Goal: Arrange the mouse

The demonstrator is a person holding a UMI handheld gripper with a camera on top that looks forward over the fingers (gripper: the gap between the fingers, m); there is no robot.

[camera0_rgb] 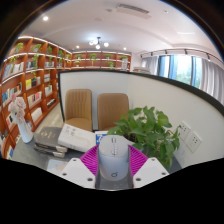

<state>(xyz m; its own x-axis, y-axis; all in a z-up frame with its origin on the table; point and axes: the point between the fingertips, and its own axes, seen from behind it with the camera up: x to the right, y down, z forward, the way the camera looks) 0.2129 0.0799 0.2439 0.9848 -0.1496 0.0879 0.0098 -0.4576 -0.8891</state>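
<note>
I see the mouse (114,157), a pale white-grey, smooth, rounded shell with a thin dark slit down its middle at the far end. I can't read any logo or writing on it. Its long axis runs straight away from me, in line with the tongs (113,170), scroll end pointing ahead toward the potted plant (148,130). It sits between the magenta pads (91,162), and both appear to press its sides, so the tongs look clamped on it, above the tabletop (70,152).
</note>
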